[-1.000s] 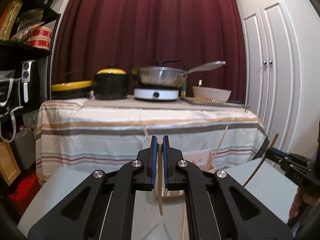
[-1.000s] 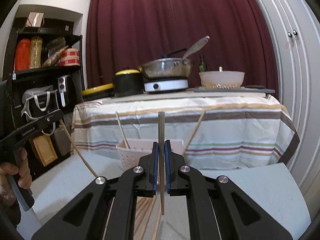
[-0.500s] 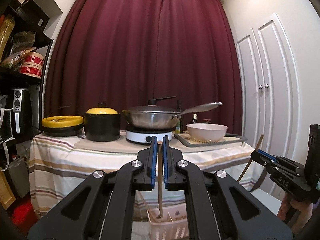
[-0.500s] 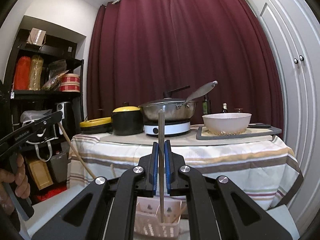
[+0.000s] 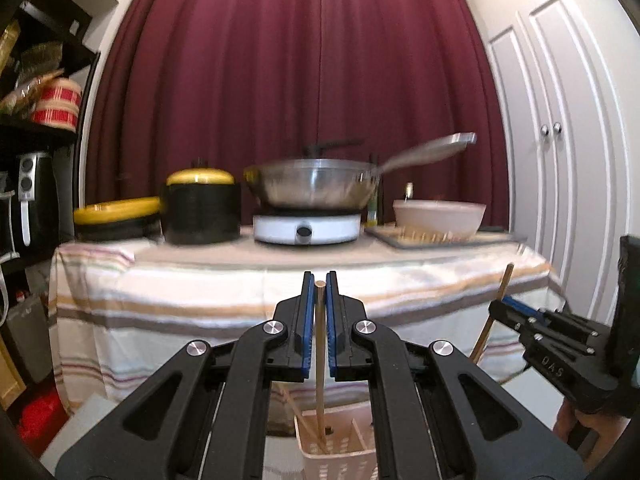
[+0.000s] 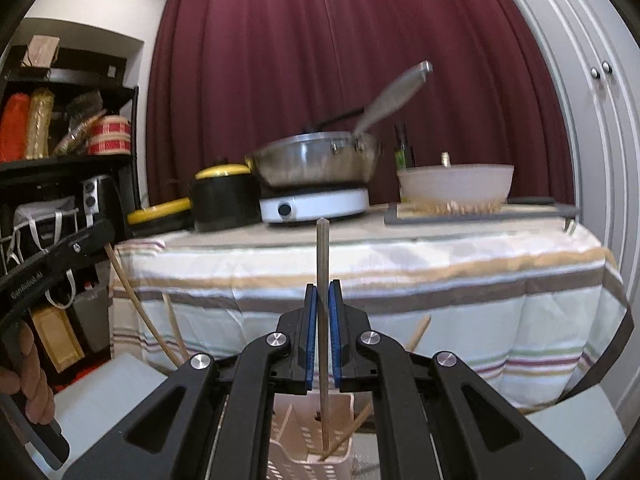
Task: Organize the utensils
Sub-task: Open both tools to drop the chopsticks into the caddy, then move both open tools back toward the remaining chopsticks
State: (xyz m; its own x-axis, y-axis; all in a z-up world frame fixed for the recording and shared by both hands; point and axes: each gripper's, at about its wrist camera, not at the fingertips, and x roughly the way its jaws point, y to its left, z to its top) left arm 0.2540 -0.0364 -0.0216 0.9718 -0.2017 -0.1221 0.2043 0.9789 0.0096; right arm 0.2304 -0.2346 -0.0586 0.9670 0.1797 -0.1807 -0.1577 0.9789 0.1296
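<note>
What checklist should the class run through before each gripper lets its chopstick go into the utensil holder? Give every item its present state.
1. Left gripper shut on its chopstick: ok.
2. Right gripper shut on its chopstick: ok.
3. Both chopsticks upright: ok.
4. Left chopstick's lower tip inside the utensil holder: ok, it dips below the rim.
5. Right chopstick's lower tip inside the holder: ok, it reaches in among the sticks already there.
6. Tips resting on the holder's bottom, so they will not drop far: cannot tell, hidden by the walls and fingers.
</note>
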